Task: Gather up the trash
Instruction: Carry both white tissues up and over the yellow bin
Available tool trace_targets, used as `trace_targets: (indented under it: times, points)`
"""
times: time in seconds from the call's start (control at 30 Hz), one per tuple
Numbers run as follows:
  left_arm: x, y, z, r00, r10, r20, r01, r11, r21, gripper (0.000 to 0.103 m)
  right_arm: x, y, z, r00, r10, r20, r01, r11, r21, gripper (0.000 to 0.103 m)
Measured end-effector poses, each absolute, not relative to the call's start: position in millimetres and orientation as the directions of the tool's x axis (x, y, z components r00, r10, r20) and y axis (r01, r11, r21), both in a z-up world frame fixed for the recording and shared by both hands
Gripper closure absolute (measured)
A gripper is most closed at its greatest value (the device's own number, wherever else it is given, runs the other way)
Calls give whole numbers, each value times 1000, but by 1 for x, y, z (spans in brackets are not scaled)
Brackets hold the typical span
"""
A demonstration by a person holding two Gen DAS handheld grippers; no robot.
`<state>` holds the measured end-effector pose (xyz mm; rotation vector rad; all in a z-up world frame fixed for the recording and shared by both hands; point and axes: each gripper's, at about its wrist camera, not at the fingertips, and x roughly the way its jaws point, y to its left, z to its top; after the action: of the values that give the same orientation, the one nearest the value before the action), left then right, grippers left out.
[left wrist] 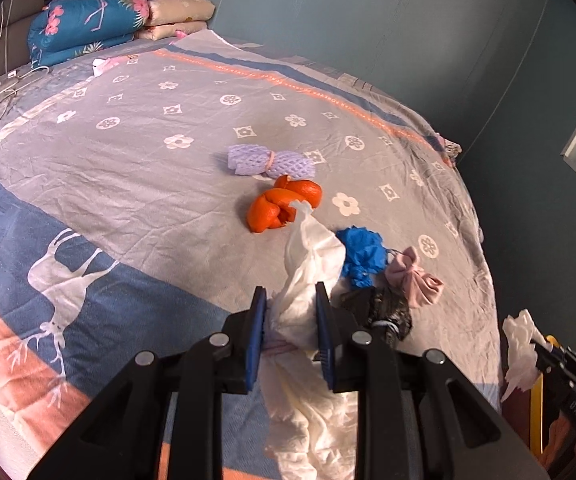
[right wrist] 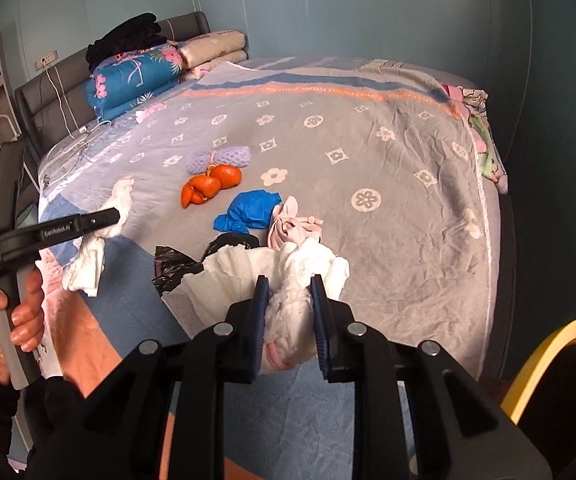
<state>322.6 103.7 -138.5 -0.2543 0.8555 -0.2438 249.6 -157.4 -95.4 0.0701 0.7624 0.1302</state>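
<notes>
Both grippers were clenched on trash above the bed [right wrist: 408, 208]. The left gripper [left wrist: 291, 320] had its blue jaws pinched tight on a crumpled white tissue [left wrist: 312, 256], which stuck up past the jaws and hung down below them. The right gripper [right wrist: 288, 312] gripped a second white tissue wad [right wrist: 288, 276], jaws pressed in on both sides. No earlier picture to compare.

In the right wrist view the person's hand [right wrist: 4, 320] held the left gripper's handle at the left edge, white tissue bunched at its tip.

Still lying on the bedspread: orange peel [right wrist: 208, 188] near the middle, a purple foam net [right wrist: 218, 158] just behind and touching it, a blue crumpled glove [right wrist: 250, 208] nearer the front, a pink cloth bundle [right wrist: 292, 226] just beside the blue one, and a black plastic bag [right wrist: 192, 260] in front of those, partly hidden behind the right tissue.

Folded quilts [right wrist: 136, 80] were stacked at the headboard end, dark clothing on top. A yellow-rimmed bin [right wrist: 548, 360] showed at the lower right, beside the bed.
</notes>
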Motion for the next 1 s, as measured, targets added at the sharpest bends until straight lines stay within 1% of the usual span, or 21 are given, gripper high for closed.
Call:
trace_targets:
  times: [0.13, 0.4, 1.0]
  points:
    - [309, 98, -129, 644, -305, -701, 127, 947, -295, 81, 239, -164, -85, 722, 154, -674, -100, 988, 119, 82]
    - [282, 81, -107, 663, -331, -671, 173, 940, -293, 81, 214, -181, -63, 744, 175, -645, -103, 984, 148, 82]
    - [227, 28, -50, 691, -406, -598, 296, 914, -279, 80, 161, -222, -16, 824, 182, -537, -96, 978, 185, 82]
